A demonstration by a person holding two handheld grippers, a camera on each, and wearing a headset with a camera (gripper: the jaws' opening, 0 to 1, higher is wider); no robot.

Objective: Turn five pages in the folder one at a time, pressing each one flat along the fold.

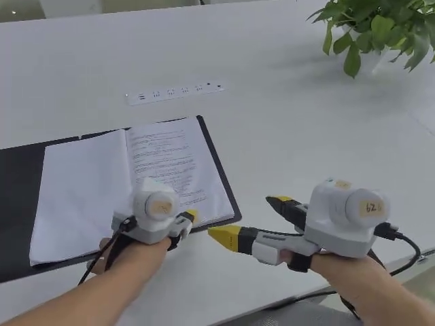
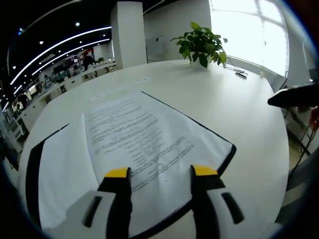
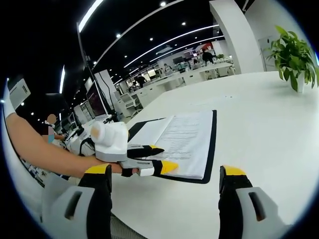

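An open folder [image 1: 17, 204] with a black cover lies on the white table at the left. Its left page [image 1: 81, 190] is blank and its right page [image 1: 170, 163] carries printed text. My left gripper [image 1: 183, 221] hovers over the near edge of the printed page [image 2: 144, 134], its yellow-tipped jaws open with nothing between them [image 2: 161, 172]. My right gripper [image 1: 252, 219] is off the folder to the right, just above the bare table. Its jaws point left toward the folder's near right corner and stand wide open and empty [image 3: 164, 170]. The left gripper [image 3: 144, 157] and the folder [image 3: 189, 139] lie ahead of it.
A strip of power sockets [image 1: 173, 92] is set into the table behind the folder. A leafy green plant [image 1: 380, 30] stands at the back right. A black cable [image 1: 401, 251] trails from the right gripper near the table's front edge [image 1: 272, 305].
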